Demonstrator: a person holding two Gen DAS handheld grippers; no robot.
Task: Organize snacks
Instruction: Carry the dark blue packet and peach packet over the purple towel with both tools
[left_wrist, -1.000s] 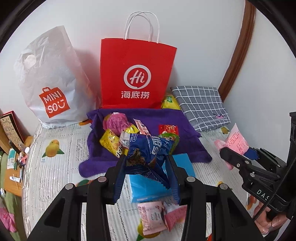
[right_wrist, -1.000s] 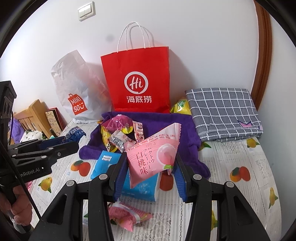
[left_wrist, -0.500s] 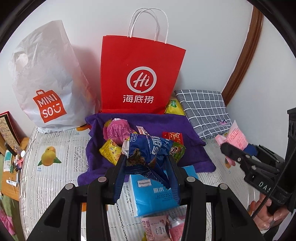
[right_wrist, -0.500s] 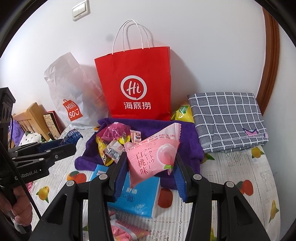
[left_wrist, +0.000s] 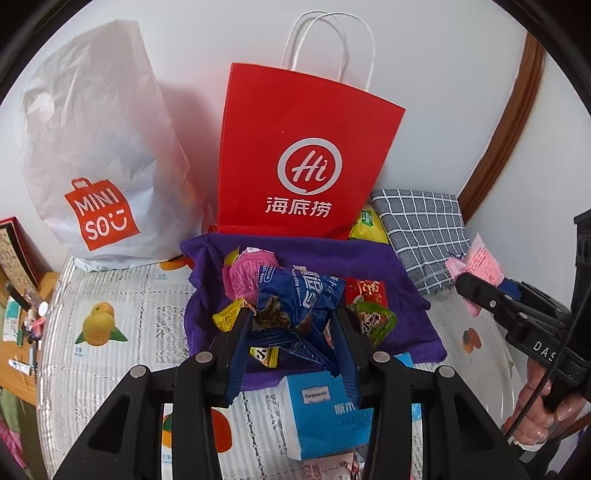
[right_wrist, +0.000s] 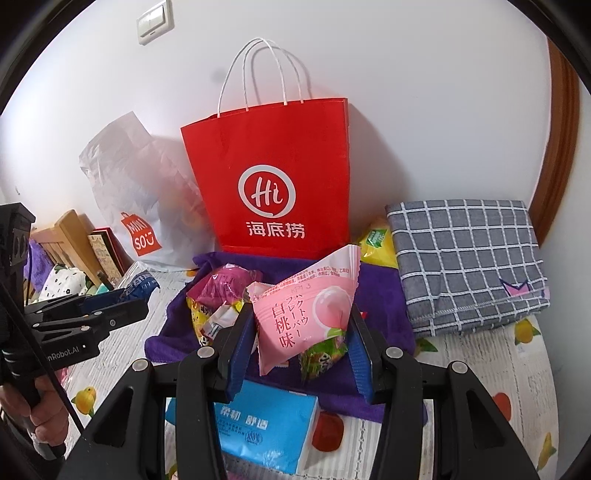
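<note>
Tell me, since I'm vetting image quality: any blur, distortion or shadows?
Left wrist view: sharp, fisheye bends the brown wooden door frame; the white plastic Miniso bag shadows the wall. Right wrist view: sharp too, the red paper shopping bag shadows the wall.

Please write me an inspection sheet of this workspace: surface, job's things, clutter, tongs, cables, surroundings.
Surface: fruit-print cover, with a purple towel on it.
Job's things: loose snacks on the towel; red paper bag and white plastic bag upright at the wall.
Clutter: blue tissue pack, grey checked cloth, yellow packet behind the towel.
Tongs: left tongs shut on a blue snack packet; right tongs shut on a pink peach packet.
Cables: black cable along the right tool.
Surroundings: white wall, light switch, wooden trim.
</note>
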